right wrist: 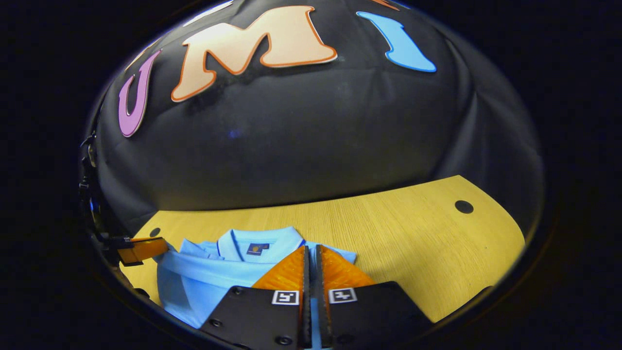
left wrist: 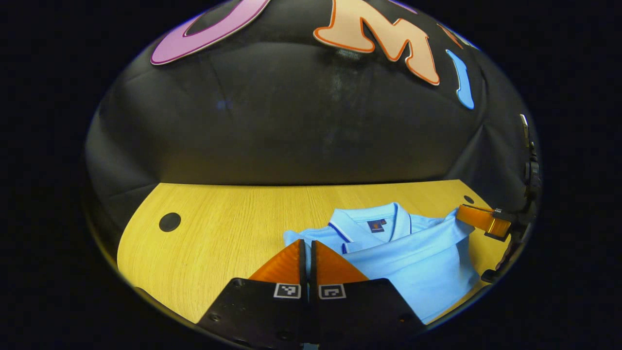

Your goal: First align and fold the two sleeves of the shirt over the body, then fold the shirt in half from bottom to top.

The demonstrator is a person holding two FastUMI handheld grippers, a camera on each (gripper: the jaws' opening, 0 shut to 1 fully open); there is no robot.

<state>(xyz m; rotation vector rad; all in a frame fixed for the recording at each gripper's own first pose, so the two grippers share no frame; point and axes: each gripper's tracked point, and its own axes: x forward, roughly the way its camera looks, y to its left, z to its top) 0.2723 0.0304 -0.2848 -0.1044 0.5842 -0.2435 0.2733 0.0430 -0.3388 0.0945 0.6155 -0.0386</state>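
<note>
A: In my left gripper view, the left gripper has its fingers pressed together, a thin edge of the shirt apparently caught between them, over the wooden table.

B: Right gripper view: right gripper likewise closed at the shirt's collar end. I judge the bottom-to-top fold nearly finished

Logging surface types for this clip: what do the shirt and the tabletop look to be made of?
The shirt looks like soft, matte knit fabric, probably cotton or a blend: it creases and drapes, with a ribbed-looking collar. The table looks like light wood or wood-grain laminate, smooth with a slight sheen; fine parallel grain lines show. Which one, I cannot tell.
</note>
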